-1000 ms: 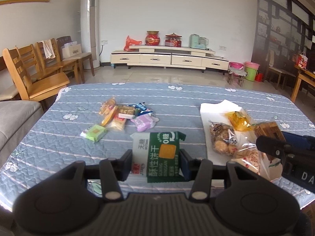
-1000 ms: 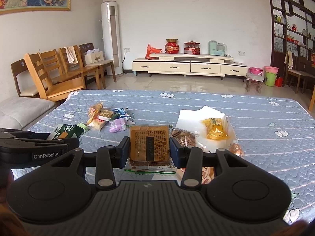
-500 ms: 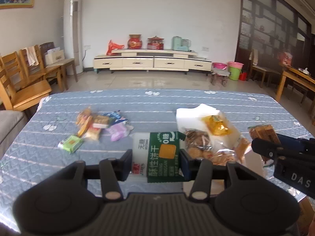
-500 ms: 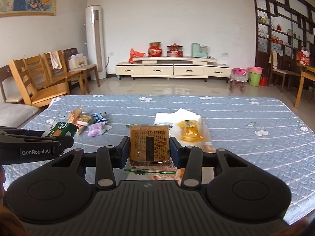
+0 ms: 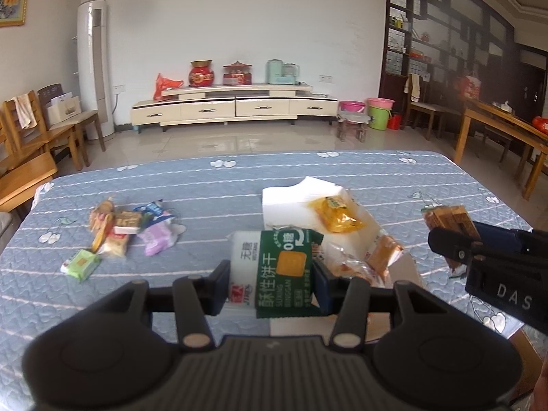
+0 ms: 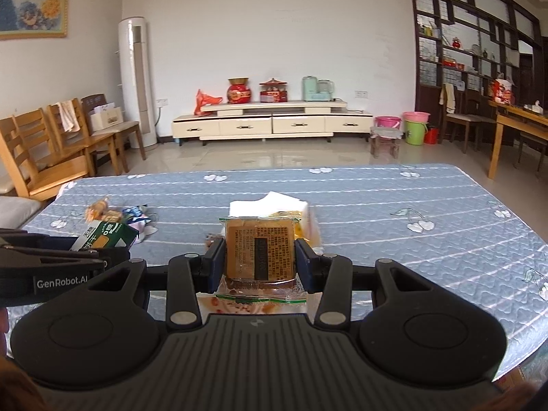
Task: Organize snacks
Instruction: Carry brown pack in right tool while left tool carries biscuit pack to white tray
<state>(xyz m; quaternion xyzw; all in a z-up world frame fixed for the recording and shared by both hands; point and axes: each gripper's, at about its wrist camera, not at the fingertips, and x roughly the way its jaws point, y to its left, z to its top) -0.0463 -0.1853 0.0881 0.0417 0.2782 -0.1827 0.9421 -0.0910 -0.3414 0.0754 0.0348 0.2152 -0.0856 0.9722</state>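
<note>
My left gripper (image 5: 270, 282) is shut on a green and white biscuit packet (image 5: 279, 274), held above the near edge of the blue quilted table (image 5: 239, 185). My right gripper (image 6: 261, 263) is shut on a brown cake packet (image 6: 260, 251) in clear wrap, also held above the table. In the left wrist view the right gripper (image 5: 455, 239) shows at the right with its brown packet (image 5: 448, 217). A white bag (image 5: 301, 202) with a yellow snack packet (image 5: 337, 214) and other wrapped snacks lies ahead. A loose pile of small snacks (image 5: 126, 226) lies at the left.
A small green packet (image 5: 80, 263) lies by the pile. Wooden chairs (image 6: 51, 150) stand off the table's left side. A wooden table (image 5: 507, 130) stands at the right. A TV cabinet (image 6: 270, 125) lines the far wall.
Both grippers have swung to the right and pulled back a little, each keeping its packet. The white bag now sits more centrally in both views.
</note>
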